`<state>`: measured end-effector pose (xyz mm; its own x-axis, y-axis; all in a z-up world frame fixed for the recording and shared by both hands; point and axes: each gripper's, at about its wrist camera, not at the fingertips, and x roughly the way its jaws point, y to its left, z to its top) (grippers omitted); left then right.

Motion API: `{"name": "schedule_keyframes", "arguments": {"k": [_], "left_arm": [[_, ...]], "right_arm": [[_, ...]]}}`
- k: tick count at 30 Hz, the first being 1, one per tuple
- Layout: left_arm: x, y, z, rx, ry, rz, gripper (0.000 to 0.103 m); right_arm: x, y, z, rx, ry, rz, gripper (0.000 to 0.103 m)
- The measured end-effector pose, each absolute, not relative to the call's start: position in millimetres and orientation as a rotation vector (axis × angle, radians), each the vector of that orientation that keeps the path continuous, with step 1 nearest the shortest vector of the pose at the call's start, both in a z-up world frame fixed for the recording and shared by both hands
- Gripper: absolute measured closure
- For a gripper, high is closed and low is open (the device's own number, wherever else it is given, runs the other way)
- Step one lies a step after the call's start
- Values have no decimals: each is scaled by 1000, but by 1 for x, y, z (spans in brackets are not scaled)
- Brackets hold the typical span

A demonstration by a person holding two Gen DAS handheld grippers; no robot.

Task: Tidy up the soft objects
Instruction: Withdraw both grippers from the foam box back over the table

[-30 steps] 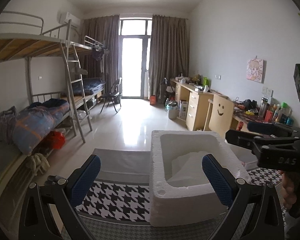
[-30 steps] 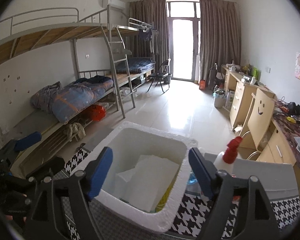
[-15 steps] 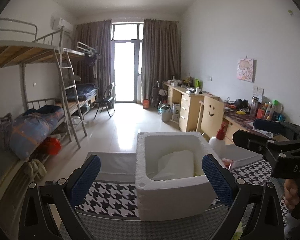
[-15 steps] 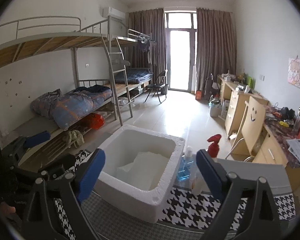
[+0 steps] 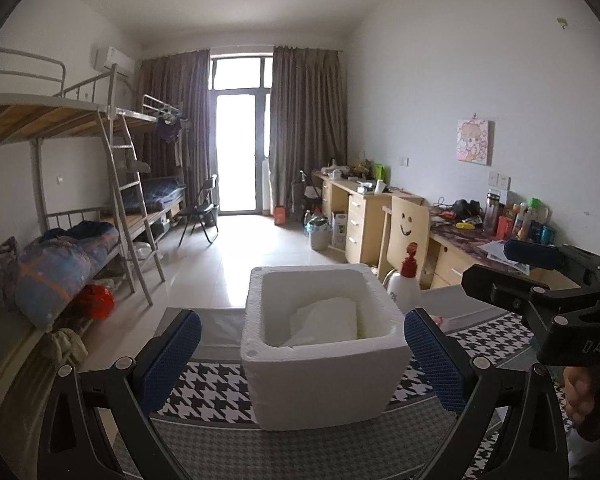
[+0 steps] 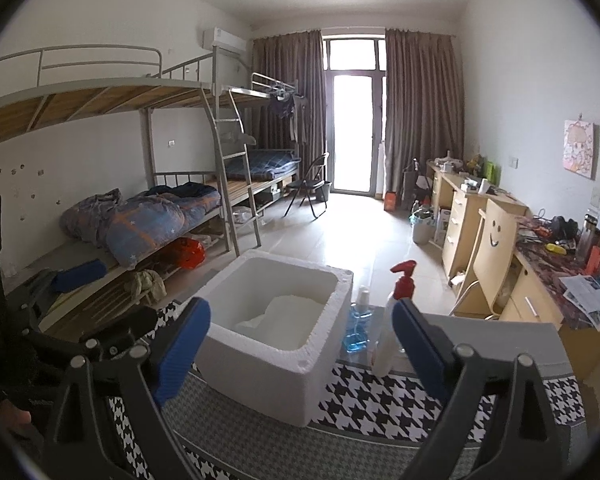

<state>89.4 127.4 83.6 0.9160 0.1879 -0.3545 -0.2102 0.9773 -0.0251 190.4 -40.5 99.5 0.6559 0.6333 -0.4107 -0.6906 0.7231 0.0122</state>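
Between placements, it seems: left hand-held gripper [image 5: 302, 360] and right hand-held gripper [image 6: 300, 344] both released and empty, white soft items [image 5: 326, 322] lying inside foam box [image 5: 324, 376] at 12 o'clock on counter [image 5: 300, 444]; next, probably finding another soft piece.

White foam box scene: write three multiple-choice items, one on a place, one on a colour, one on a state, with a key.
1. The white foam box rests on:
A. a houndstooth cloth
B. a bunk bed
C. bare floor

2. The spray bottle beside the box has a trigger head coloured:
A. green
B. red
C. yellow

3. The right gripper is:
A. shut on the box
B. holding the bottle
C. open, holding nothing

Key: A, black-and-white houndstooth cloth lies under the box; B, its top is red; C, its blue pads stand wide apart, pressing nothing.
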Motion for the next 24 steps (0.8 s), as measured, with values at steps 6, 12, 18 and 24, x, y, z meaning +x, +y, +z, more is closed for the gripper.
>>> {"name": "schedule_keyframes", "arguments": {"k": [6,12,18,24], "left_arm": [[78,121,85,-78,336,198,1],[70,108,84,-66,325,177,1],[63,95,79,-56,323,169,1],[58,81,74,-48,321,161,1]], "right_arm": [[179,-57,101,-133,392,745,8],[171,-69,97,-131,389,712,8],[162,-85,94,-115,376,697,8],[153,-93,90,-119,372,689,8]]}}
